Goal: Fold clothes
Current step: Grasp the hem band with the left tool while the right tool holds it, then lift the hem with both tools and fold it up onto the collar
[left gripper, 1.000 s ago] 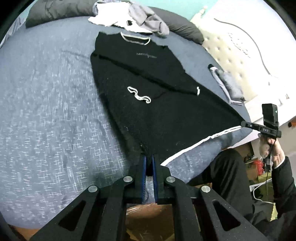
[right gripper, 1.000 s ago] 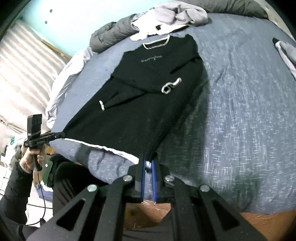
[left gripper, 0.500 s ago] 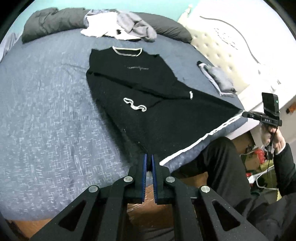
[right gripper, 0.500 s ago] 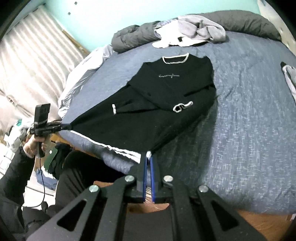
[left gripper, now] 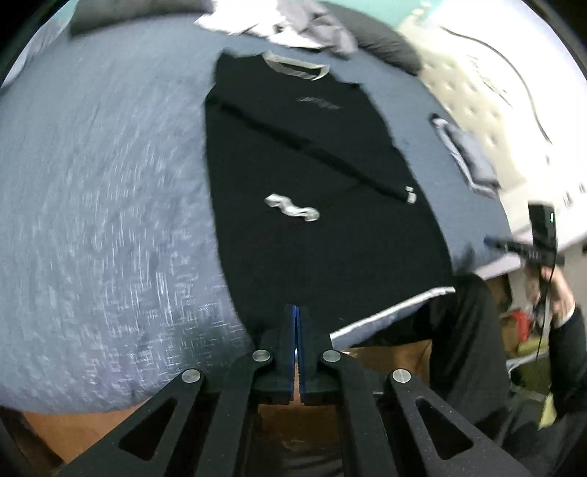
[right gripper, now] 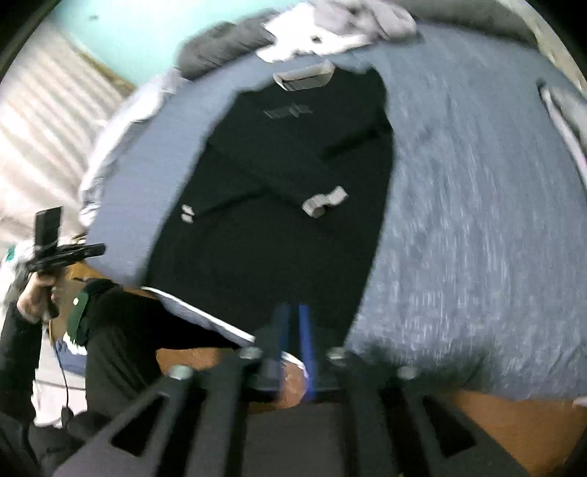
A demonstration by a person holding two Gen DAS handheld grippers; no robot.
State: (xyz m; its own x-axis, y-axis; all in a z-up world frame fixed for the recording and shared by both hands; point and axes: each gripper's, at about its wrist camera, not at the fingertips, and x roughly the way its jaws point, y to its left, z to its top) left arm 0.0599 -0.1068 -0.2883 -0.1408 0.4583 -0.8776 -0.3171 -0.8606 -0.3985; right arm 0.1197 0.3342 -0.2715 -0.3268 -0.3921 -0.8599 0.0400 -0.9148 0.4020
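A black long-sleeved shirt (left gripper: 312, 176) with white collar, cuffs and hem stripe lies face up on the blue-grey bed (left gripper: 91, 201), sleeves folded across its body. It also shows in the right wrist view (right gripper: 279, 205). My left gripper (left gripper: 295, 312) is shut at the hem's left corner; whether it pinches the cloth is unclear. My right gripper (right gripper: 293, 312) has its jaws slightly apart at the hem's right corner. In each view the other gripper (left gripper: 528, 249) (right gripper: 69, 253) is held off the hem at the bed's edge. Both views are blurred.
A heap of white and grey clothes (left gripper: 286, 22) and dark pillows (left gripper: 381, 36) lie at the head of the bed. A folded grey garment (left gripper: 466, 157) lies at the bed's right side. My dark-trousered legs (left gripper: 466, 330) stand at the foot.
The stretched hem has gone slack and now lies narrower on the bed. The right gripper's jaws have parted slightly. Both cameras moved down toward the bed.
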